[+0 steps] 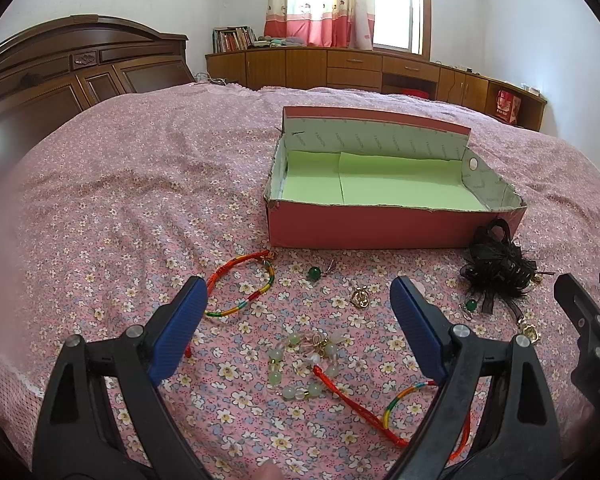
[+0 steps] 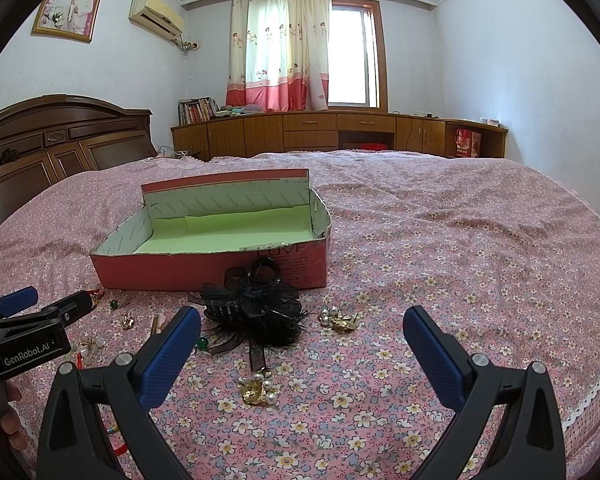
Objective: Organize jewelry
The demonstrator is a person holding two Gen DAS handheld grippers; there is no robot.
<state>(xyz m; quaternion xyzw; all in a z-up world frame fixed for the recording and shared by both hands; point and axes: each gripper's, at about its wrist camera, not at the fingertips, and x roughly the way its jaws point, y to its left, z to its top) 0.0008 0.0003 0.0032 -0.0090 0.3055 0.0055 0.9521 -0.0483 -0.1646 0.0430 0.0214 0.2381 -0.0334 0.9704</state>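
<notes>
An open red box (image 1: 364, 232) with a green floor stands on the bed; it also shows in the right wrist view (image 2: 204, 272). In front of it lie a rainbow cord bracelet (image 1: 244, 284), a jade bead bracelet (image 1: 304, 360), a second cord bracelet (image 1: 384, 412), a green bead (image 1: 314, 273), a gold pendant (image 1: 361, 298) and a black hair clip (image 1: 496, 268). The clip (image 2: 256, 308) and two gold pearl earrings (image 2: 258, 390) (image 2: 338, 318) show in the right wrist view. My left gripper (image 1: 298, 296) is open above the bead bracelet. My right gripper (image 2: 302, 324) is open, near the clip.
The pink floral bedspread (image 2: 440, 260) covers the whole bed. A dark wooden headboard (image 1: 80, 68) is at the left. Wooden cabinets (image 2: 332, 132) run along the far wall under the curtained window.
</notes>
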